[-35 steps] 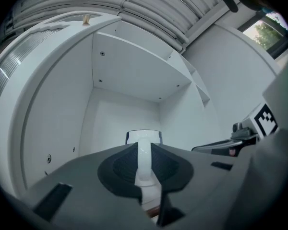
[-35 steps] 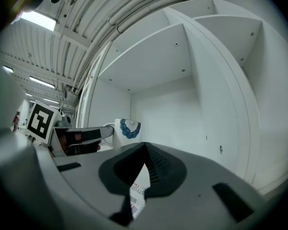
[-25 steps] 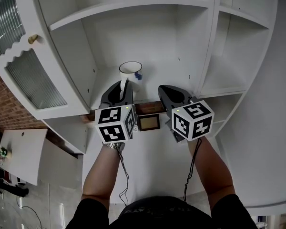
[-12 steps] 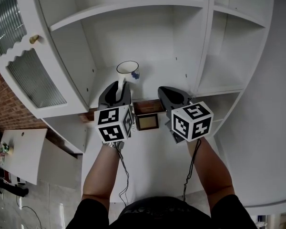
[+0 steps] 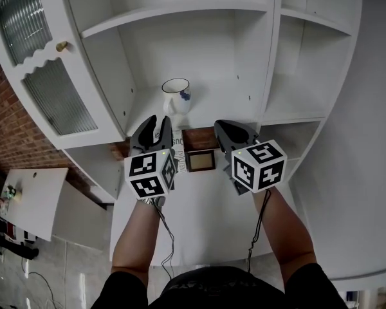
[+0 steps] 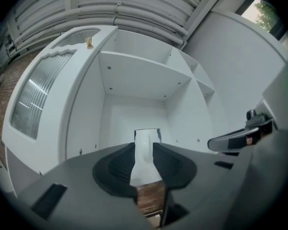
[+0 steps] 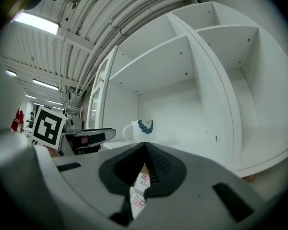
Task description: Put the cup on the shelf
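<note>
A white cup (image 5: pixel 176 95) with a blue motif stands upright on the floor of the cabinet's middle shelf bay (image 5: pixel 199 111). My left gripper (image 5: pixel 157 122) is just in front of it, open, with a gap between the fingertips and the cup. In the left gripper view the cup (image 6: pixel 147 137) shows beyond the parted jaws of the left gripper (image 6: pixel 144 152), with nothing between them. My right gripper (image 5: pixel 235 131) hovers to the cup's right, shut and empty. Its own view has the cup (image 7: pixel 141 127) beyond the right gripper (image 7: pixel 144 146).
The cabinet door (image 5: pixel 48 76) with ribbed glass and a brass knob (image 5: pixel 62 46) stands open at the left. An upper shelf board (image 5: pixel 180 10) spans above the cup. A side compartment (image 5: pixel 302 89) lies to the right. A small dark framed box (image 5: pixel 200 161) sits below the grippers.
The left gripper's jaws have opened off the cup and drawn back toward me. The cup stays standing on the shelf. The right gripper has barely moved.
</note>
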